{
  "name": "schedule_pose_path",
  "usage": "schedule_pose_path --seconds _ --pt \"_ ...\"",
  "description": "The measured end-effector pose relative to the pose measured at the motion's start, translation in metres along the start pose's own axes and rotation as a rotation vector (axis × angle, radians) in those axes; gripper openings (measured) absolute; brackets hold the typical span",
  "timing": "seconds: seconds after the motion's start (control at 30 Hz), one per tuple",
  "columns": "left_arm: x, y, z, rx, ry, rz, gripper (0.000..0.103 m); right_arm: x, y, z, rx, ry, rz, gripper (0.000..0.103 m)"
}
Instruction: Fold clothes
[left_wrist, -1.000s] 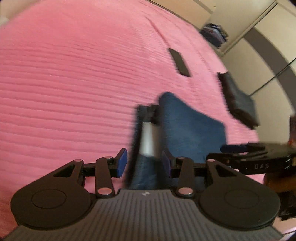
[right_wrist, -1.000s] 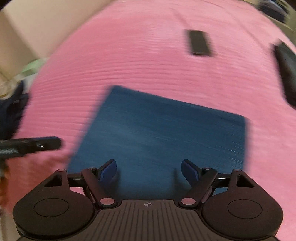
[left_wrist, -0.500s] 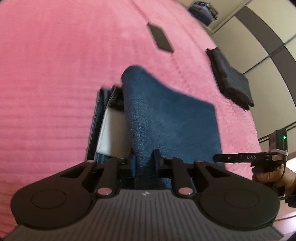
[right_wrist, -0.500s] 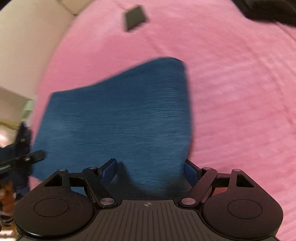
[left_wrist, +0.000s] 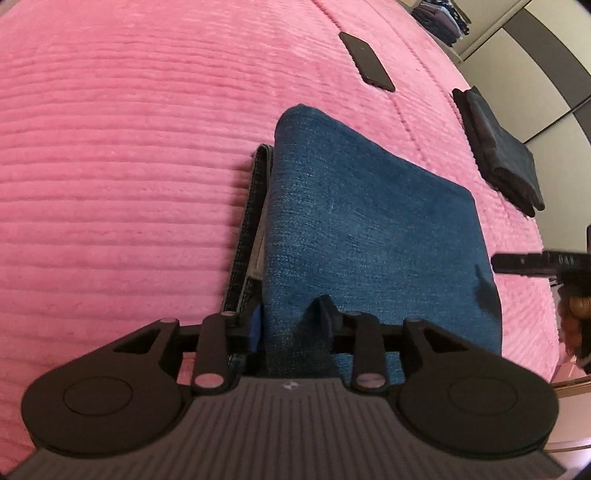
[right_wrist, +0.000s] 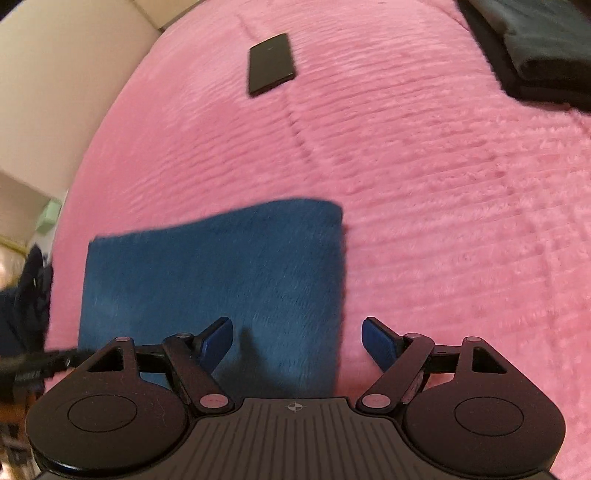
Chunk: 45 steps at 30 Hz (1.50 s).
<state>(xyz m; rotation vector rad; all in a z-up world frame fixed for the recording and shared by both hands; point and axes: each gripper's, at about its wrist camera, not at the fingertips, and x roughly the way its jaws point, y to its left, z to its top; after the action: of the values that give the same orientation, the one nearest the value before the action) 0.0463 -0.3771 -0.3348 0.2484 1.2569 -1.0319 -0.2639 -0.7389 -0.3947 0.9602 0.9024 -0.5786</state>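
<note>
1. One pink ribbed bedspread (left_wrist: 129, 166) fills most of both views and carries everything else; a stitched seam runs across it toward the far right.
2. Folded blue jeans (left_wrist: 369, 229) lie on the bedspread in the near middle of the left wrist view, the top layer a smooth denim rectangle. Along their left edge a lower layer shows, with a dark hem and a pale inner lining peeking out.
3. In the right wrist view the same jeans (right_wrist: 221, 280) sit near and to the left, blurred, their right edge falling between the two fingers.
4. Dark folded clothes (left_wrist: 498, 147) rest on the bedspread at the far right, well apart from the jeans.
5. Left gripper (left_wrist: 291, 321) — its fingers are partly parted around the near edge of the jeans, the left pad at the cloth's side and the right finger lying on top of the denim; I cannot tell whether it pinches the fabric.
6. Right gripper (right_wrist: 297, 338) stands wide apart, holding nothing — the left finger over the denim, the right finger over bare bedspread.
7. A black phone (left_wrist: 367, 61) lies flat on the bedspread at the far side, beyond the jeans and apart from them.
</note>
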Motion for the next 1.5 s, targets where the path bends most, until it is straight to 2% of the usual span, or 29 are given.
schedule_pose_path --seconds 0.07,0.17,0.3,0.4,0.5,0.53,0.67,0.8,0.87,1.0,1.03,1.2,1.33,1.43,1.5 --pt "-0.013 0.000 0.000 -0.012 -0.020 0.018 0.029 0.006 -0.007 0.002 0.033 0.006 0.020 0.080" --pt "-0.017 0.009 -0.005 -0.054 -0.027 0.032 0.033 0.014 -0.015 0.004 0.050 0.016 0.050 0.080" --pt "-0.001 0.013 -0.005 -0.043 -0.001 0.057 0.040 0.019 -0.016 0.011 0.058 0.004 0.100 0.080" --pt "0.011 0.014 0.001 -0.025 0.031 0.061 0.041 0.022 -0.016 0.018 0.056 -0.004 0.140 0.080" --pt "0.004 0.007 0.012 0.051 0.041 0.065 0.039 0.028 -0.018 0.029 0.036 0.022 0.143 0.080" --pt "-0.002 0.005 0.016 0.070 0.033 0.066 0.036 0.031 -0.021 0.031 0.035 0.033 0.142 0.080" --pt "-0.015 0.008 0.040 0.067 -0.022 0.043 0.037 0.043 -0.029 0.038 0.064 0.063 0.150 0.080" --pt "0.003 0.008 0.066 0.086 -0.029 0.015 0.038 0.049 -0.030 0.039 0.089 0.075 0.178 0.079" --pt "0.022 0.008 0.077 0.115 0.002 0.003 0.040 0.049 -0.030 0.039 0.090 0.076 0.169 0.061" --pt "0.057 0.015 0.091 0.135 0.099 0.010 0.053 0.048 -0.035 0.040 0.100 0.080 0.174 0.056" --pt "0.062 0.017 0.093 0.137 0.112 0.004 0.053 0.049 -0.035 0.040 0.099 0.081 0.173 0.056" --pt "0.070 0.020 0.095 0.160 0.138 -0.018 0.053 0.051 -0.035 0.042 0.091 0.088 0.168 0.056" --pt "0.054 0.005 0.102 0.224 0.106 -0.035 0.038 0.049 -0.035 0.042 0.086 0.095 0.170 0.058" --pt "0.047 0.001 0.112 0.185 0.069 -0.092 0.038 0.051 -0.035 0.044 0.096 0.099 0.176 0.064" --pt "0.054 -0.001 0.120 0.181 0.072 -0.080 0.037 0.053 -0.035 0.045 0.106 0.096 0.181 0.067"
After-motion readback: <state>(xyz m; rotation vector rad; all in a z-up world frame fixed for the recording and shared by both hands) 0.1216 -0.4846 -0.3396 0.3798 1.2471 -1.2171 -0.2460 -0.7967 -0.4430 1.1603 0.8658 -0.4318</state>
